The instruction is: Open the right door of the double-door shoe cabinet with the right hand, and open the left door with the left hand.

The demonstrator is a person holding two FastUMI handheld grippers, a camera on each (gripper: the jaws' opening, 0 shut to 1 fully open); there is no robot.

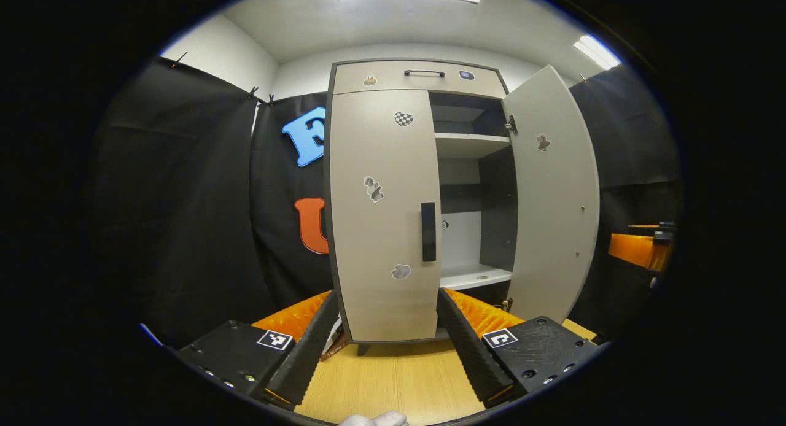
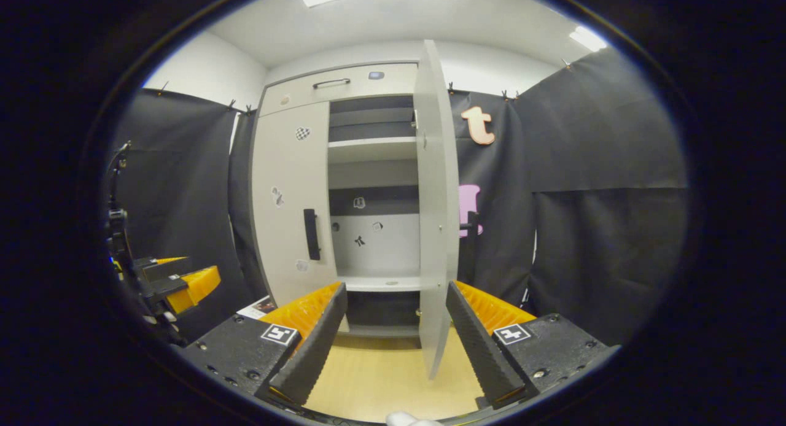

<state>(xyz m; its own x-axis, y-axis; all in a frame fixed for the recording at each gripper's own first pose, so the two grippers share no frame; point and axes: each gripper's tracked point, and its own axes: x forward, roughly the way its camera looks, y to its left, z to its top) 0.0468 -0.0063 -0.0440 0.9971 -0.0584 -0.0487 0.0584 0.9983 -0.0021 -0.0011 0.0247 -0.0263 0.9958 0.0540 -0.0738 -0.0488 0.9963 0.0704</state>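
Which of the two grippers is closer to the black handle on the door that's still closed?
Left. The left gripper faces the closed left door's handle head-on, fingers open. The right gripper sits farther right, by the open right door.

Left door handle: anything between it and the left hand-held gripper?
No. In the left gripper view, the open hand-held gripper faces the handle across bare floor.

The stickers [image 1: 374, 189] on the closed left door [image 1: 381, 229] are too small to make out. At the right edge of the left gripper view, the other gripper [image 1: 642, 248] is cut off. The cabinet's bottom compartment [image 2: 381, 308] is dark.
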